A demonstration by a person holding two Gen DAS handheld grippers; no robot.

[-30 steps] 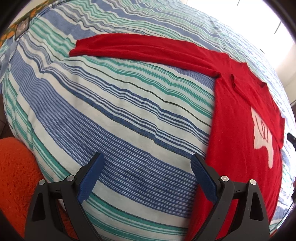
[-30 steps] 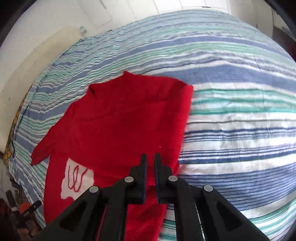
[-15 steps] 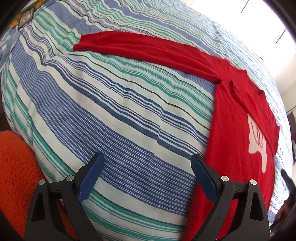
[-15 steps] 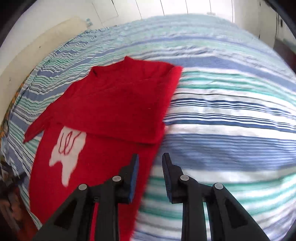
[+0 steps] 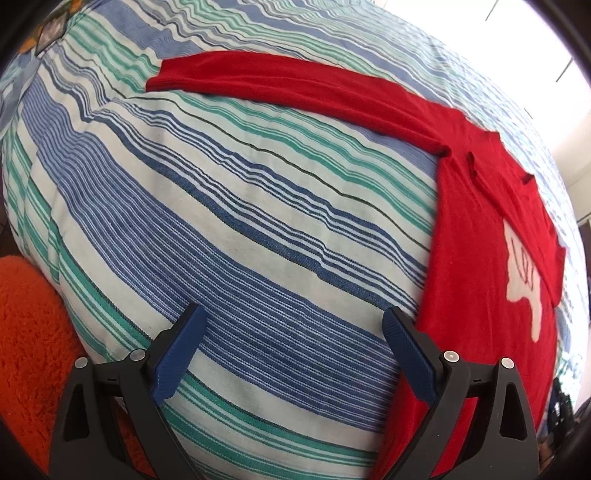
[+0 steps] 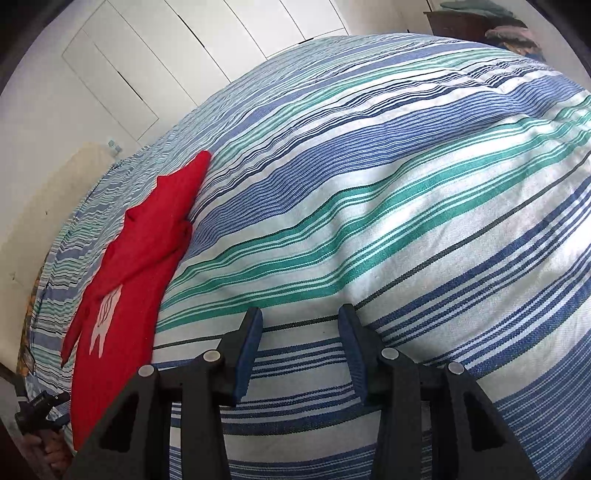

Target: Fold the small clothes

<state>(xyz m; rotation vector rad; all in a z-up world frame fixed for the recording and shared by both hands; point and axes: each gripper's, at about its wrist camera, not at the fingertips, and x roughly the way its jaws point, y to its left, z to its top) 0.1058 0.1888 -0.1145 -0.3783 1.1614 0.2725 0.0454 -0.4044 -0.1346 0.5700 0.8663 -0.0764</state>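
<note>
A small red long-sleeved top (image 5: 484, 258) with a white print lies flat on the striped bedspread (image 5: 240, 221). One sleeve (image 5: 295, 85) stretches out to the far left; the other side is folded over the chest. My left gripper (image 5: 295, 328) is open and empty, just left of the top's lower edge. In the right wrist view the top (image 6: 136, 258) lies at the far left. My right gripper (image 6: 301, 325) is open and empty over bare bedspread, well right of the top.
An orange fluffy rug (image 5: 33, 332) lies beside the bed at the lower left. White cupboard doors (image 6: 147, 55) stand behind the bed. A dark shelf with folded cloth (image 6: 491, 26) is at the far right.
My right gripper opened, let go of the folded part of the top and swung away to the right. My left gripper stayed open and shifted slightly.
</note>
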